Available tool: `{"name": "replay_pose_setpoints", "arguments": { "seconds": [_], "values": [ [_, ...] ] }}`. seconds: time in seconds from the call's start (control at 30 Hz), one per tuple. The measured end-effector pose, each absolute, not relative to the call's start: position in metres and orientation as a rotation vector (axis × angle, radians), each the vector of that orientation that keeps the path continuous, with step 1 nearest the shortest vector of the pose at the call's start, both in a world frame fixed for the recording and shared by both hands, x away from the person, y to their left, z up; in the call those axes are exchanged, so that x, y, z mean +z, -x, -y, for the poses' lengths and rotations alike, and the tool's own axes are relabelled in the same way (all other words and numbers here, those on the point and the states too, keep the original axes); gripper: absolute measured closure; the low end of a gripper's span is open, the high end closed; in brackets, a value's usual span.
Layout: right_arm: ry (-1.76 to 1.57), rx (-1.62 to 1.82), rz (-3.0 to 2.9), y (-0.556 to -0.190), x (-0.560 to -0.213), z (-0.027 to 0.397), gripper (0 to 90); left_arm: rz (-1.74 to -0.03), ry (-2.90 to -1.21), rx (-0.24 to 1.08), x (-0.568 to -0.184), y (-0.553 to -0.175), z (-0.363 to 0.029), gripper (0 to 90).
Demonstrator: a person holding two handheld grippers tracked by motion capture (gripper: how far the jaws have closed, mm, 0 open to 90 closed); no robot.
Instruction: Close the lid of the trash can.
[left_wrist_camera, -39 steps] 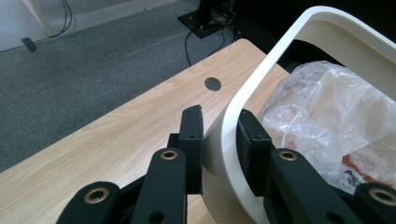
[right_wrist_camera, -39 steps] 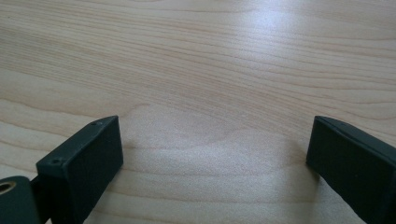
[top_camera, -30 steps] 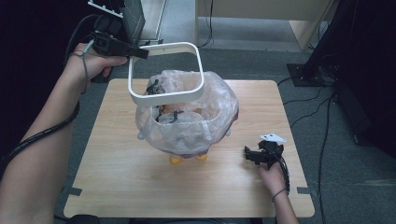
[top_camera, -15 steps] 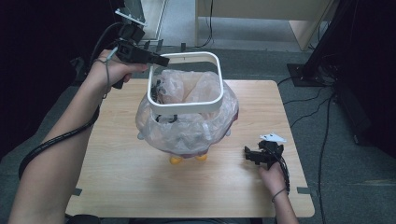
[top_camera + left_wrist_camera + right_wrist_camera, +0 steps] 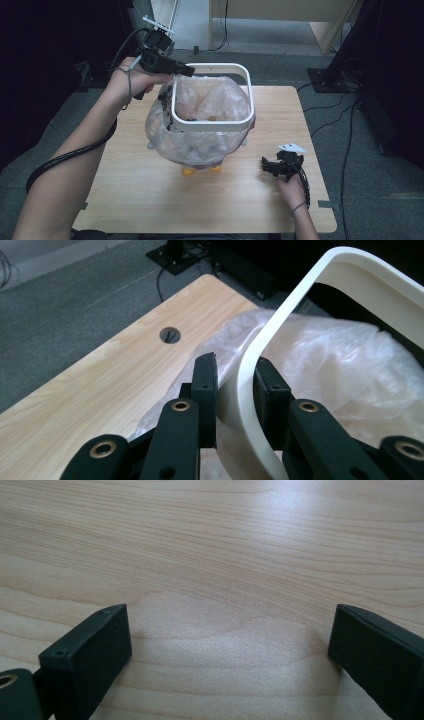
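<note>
A white rounded-square ring point(image 5: 212, 125) hangs tilted over a crumpled clear plastic bag point(image 5: 200, 147) at the middle of the wooden table point(image 5: 140, 200). My left gripper point(image 5: 181, 70) is shut on the ring's back left side. In the left gripper view, both jaws press the ring's wall point(image 5: 243, 400) above the bag point(image 5: 330, 365). Two orange rounded feet point(image 5: 189, 171) poke out under the bag. My right gripper point(image 5: 268, 167) rests low at the table's right front, open. Between its jaws point(image 5: 230, 645) there is bare wood.
A cable hole point(image 5: 170, 334) is cut in the table near its far edge. Cables and a black stand base point(image 5: 330, 80) lie on the grey floor to the right. Pale wooden furniture point(image 5: 280, 10) stands behind the table.
My left gripper has carried the ring rightward from the table's back left corner to above the bag. The right gripper has stayed in place.
</note>
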State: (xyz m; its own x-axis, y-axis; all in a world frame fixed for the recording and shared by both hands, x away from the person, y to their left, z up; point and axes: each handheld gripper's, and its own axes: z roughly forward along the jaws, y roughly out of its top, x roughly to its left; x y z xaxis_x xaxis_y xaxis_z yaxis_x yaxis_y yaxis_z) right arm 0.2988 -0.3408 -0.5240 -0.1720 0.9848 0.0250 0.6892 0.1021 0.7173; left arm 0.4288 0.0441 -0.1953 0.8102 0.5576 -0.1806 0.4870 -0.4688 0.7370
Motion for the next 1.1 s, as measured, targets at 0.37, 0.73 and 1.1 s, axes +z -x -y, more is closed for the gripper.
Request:
{"name": "replay_pose_setpoints", "arguments": {
  "seconds": [0.37,0.73,1.1],
  "values": [
    [-1.632,0.834,-1.921,-0.298,-0.524,0.341,3.4,-0.829,-2.135,0.158,-0.212,-0.425,-0.073,76.4],
    [-1.632,0.834,-1.921,-0.298,-0.524,0.341,3.4,-0.827,-2.104,0.148,-0.213,-0.424,-0.079,76.1],
    [-1.632,0.835,-1.921,-0.298,-0.524,0.341,3.4,-0.812,-2.100,0.156,-0.216,-0.423,-0.083,75.1]
  ]
}}
